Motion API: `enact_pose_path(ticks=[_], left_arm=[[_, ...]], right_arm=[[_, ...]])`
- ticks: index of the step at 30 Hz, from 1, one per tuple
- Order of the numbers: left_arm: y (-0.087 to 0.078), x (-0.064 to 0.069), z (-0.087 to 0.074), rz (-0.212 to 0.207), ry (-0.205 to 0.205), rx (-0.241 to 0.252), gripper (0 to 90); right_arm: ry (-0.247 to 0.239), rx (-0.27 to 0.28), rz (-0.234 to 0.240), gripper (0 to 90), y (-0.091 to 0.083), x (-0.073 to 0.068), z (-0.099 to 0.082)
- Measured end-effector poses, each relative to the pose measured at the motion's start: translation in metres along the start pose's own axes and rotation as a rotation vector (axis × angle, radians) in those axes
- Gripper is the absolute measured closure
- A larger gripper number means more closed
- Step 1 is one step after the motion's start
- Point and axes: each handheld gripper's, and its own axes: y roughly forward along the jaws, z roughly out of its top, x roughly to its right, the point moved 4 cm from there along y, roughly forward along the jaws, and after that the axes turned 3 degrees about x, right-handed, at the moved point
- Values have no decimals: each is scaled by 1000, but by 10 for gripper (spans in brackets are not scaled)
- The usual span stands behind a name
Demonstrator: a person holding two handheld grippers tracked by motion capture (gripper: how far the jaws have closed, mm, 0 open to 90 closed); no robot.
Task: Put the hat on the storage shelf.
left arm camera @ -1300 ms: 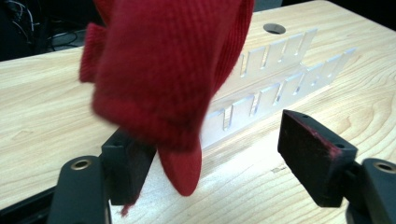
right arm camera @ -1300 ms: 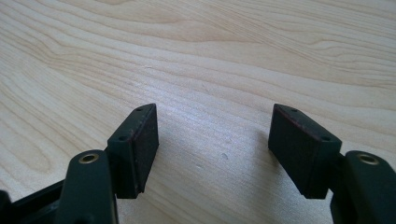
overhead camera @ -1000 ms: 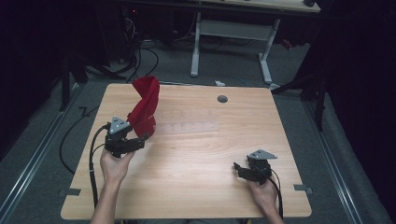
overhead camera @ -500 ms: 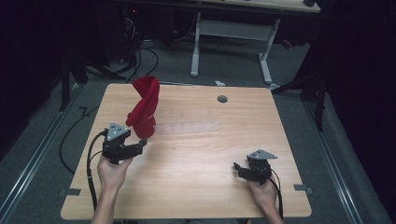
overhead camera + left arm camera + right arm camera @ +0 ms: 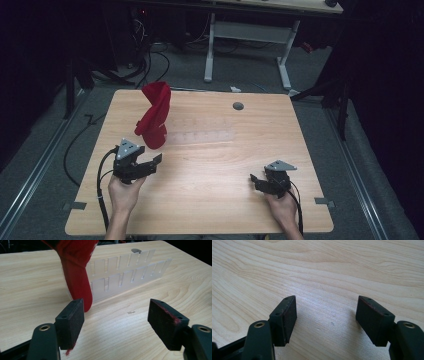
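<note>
Red cloth [image 5: 75, 272] drapes over the clear slotted rack [image 5: 130, 272].

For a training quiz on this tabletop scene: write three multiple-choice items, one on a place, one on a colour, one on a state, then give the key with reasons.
1. Where does the red cloth stand?
A. at the clear slotted rack's left end
B. by the right gripper
C. on the floor

2. What colour is the cloth?
A. blue
B. red
C. white

3. How do the left gripper's jaws stand?
A. shut on the cloth
B. shut on nothing
C. open, holding nothing

Key: 1 A, the high view shows it draped at the rack's left end; 2 B, plainly red; 3 C, the left gripper view shows bare table between the pads.
</note>
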Motion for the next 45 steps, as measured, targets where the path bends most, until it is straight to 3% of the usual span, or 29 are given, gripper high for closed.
enact_pose_path(ticks=[21, 45], left_arm=[[-12, 12, -20, -30, -4, -36, 294], [-6, 34, -48, -85, -15, -94, 289]], right_arm=[[0, 0, -1, 333, 0, 0, 0], [0, 0, -2, 331, 0, 0, 0]])
